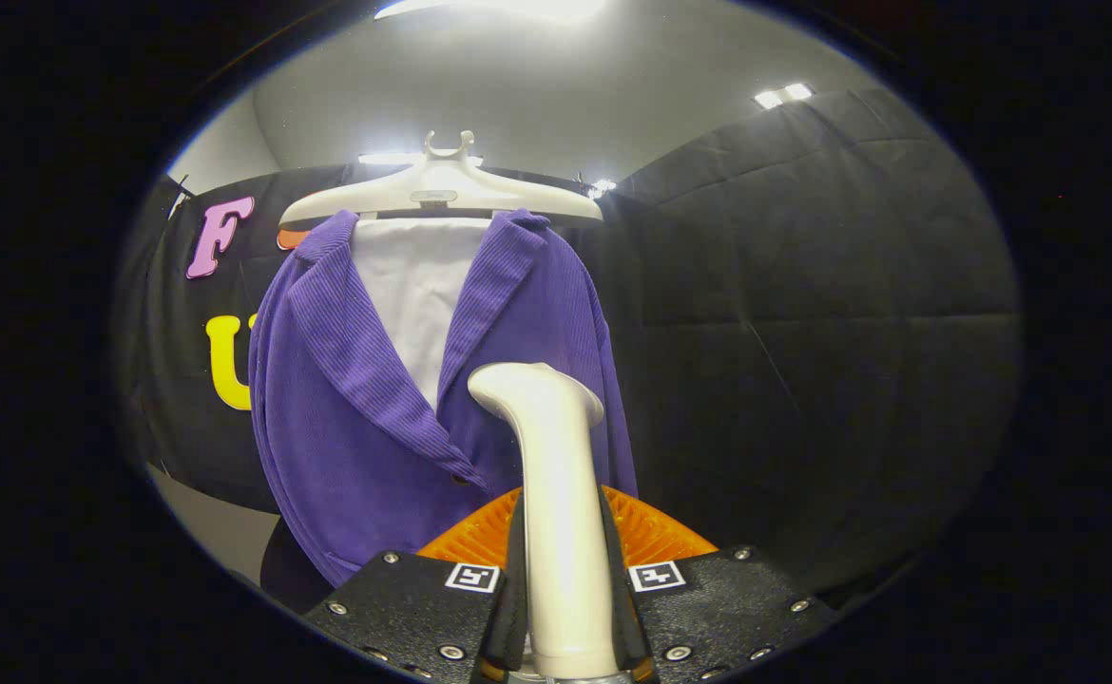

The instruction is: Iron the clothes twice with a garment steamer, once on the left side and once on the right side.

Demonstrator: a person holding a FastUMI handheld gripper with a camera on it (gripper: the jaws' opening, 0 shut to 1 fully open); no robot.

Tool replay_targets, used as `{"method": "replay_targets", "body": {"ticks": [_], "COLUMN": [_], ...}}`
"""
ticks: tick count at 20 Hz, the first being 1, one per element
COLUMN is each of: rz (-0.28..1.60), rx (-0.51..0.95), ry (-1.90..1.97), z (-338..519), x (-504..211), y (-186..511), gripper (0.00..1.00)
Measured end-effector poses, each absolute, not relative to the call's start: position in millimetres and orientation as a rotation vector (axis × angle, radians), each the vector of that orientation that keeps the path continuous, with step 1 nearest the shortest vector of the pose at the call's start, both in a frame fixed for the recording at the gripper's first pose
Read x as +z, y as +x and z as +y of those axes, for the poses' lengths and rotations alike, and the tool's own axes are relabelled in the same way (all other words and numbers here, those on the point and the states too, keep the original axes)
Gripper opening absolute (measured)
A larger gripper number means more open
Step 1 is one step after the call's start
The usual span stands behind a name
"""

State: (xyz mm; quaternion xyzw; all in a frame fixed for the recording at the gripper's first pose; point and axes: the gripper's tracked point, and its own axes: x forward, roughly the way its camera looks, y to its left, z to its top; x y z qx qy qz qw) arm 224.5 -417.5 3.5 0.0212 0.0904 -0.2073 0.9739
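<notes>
At the bottom centre of the frame I see the gripper (564,608) with both fingers (423,608) closed against the white handle of the garment steamer (556,494), one finger on each side of it, so the steamer is clamped between them. The handle rises upright from between the fingers to its rounded top near the middle of the frame. Just beyond the fingers, behind the handle, I see a ribbed orange part (651,532); I cannot tell what it belongs to. Farther ahead, left of centre, hangs the purple corduroy jacket (347,418) with a white panel (413,285) showing in its open collar. The jacket hangs from a white hanger (442,190) at upper centre. Behind it stands the black booth wall (803,285).
</notes>
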Motion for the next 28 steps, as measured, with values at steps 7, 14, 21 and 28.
{"method": "replay_targets", "body": {"ticks": [7, 14, 21, 28], "rz": [0.265, 0.293, 0.38, 0.446], "rx": [-0.424, -0.415, -0.428, -0.438], "ry": [0.071, 0.092, 0.083, 0.144], "z": [-427.8, -428.7, -430.5, -426.3], "x": [-47.1, -72.7, -116.0, -160.1], "y": [218.1, 203.6, 188.0, 172.4], "gripper": [0.35, 0.35, 0.35, 0.35]}}
